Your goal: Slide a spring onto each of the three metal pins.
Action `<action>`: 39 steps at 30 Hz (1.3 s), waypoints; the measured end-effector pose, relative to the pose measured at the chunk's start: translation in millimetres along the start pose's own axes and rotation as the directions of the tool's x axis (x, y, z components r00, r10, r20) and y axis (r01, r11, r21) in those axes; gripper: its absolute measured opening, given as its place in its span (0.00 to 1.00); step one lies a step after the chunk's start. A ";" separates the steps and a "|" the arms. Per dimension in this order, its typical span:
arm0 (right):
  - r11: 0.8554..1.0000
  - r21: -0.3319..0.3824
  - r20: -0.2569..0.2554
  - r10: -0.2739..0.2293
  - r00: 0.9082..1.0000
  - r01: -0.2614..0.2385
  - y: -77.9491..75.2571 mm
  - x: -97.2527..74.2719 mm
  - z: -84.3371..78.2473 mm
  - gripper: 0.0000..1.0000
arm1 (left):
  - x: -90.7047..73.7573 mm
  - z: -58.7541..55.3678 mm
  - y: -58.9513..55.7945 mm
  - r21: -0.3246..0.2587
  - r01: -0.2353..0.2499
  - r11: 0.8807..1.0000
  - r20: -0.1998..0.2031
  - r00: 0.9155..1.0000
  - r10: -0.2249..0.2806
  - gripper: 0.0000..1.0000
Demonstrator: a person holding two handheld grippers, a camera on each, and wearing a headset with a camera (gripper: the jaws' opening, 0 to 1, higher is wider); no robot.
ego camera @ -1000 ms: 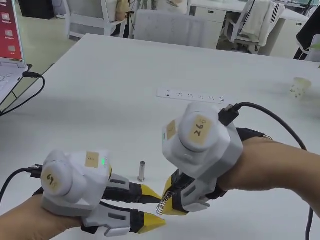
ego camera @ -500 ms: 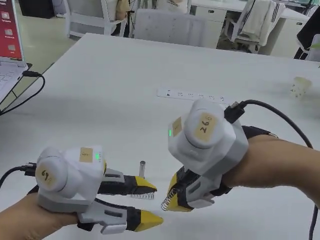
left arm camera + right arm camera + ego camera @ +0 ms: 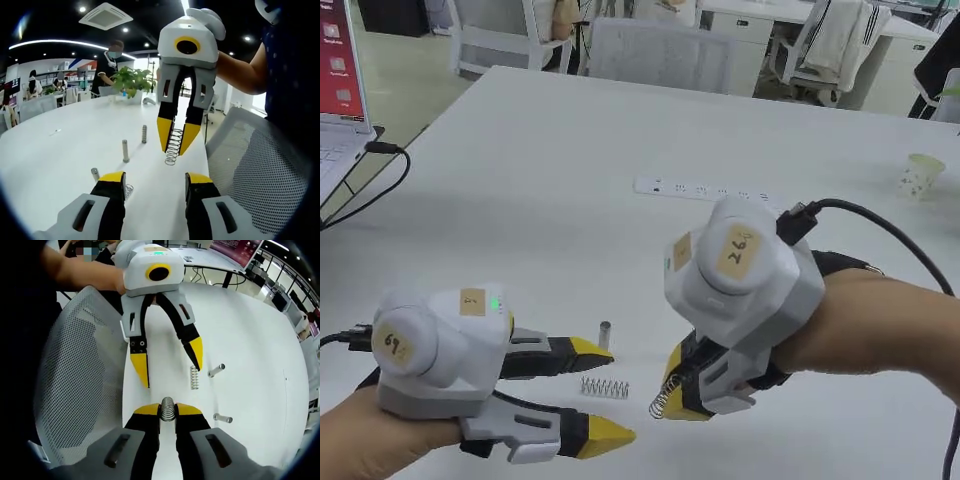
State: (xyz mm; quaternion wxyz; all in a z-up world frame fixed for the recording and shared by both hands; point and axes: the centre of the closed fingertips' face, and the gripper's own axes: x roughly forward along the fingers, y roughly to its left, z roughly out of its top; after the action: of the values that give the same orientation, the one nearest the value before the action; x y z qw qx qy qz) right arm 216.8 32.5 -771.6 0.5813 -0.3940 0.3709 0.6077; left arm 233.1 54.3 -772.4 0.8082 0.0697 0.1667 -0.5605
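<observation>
My right gripper [image 3: 175, 148] pinches the light, bouncy spring [image 3: 168, 406] sideways, one end free, squeezed gently lest it flick away; my left gripper [image 3: 156, 178] gapes empty.

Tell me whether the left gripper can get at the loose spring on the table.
Likely yes: left gripper is open, the loose spring lies right by its jaw tips, nothing between.

The held spring [image 3: 168, 406] and the loose spring [image 3: 605, 387] are bright coiled wire; the pin [image 3: 604, 335] is dull grey metal. The worktop [image 3: 550, 160] is smooth matt white.
</observation>
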 end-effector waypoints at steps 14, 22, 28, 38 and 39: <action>1.000 0.013 0.002 -0.013 1.000 0.013 -6.8 -6.2 -4.6 0.08 | -10.6 -0.9 10.4 -0.021 -0.060 0.998 0.013 0.998 0.060 0.50; 1.000 0.016 0.000 -0.015 1.000 0.015 -8.6 -7.8 -7.6 0.08 | -14.3 -5.5 15.0 -0.042 -0.088 0.995 0.014 0.996 0.089 0.55; 1.000 0.025 -0.004 -0.019 1.000 0.019 -9.7 -10.1 -10.2 0.08 | -15.0 -5.2 18.6 -0.052 -0.103 0.993 0.021 0.994 0.105 0.59; 0.999 0.042 -0.009 -0.030 0.999 0.031 -12.5 -14.4 -13.8 0.08 | -18.9 -11.1 22.4 -0.071 -0.130 0.989 0.023 0.991 0.132 0.66; 0.999 0.044 -0.012 -0.033 0.999 0.033 -13.7 -15.4 -14.7 0.08 | -19.2 -11.5 22.5 -0.072 -0.132 0.989 0.022 0.991 0.134 0.67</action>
State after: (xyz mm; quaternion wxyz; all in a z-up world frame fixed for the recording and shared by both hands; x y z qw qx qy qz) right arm 231.4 13.4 -763.5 0.5975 -0.3908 0.3810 0.5875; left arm 245.7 82.8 -778.2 0.8479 0.0447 0.1707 -0.5000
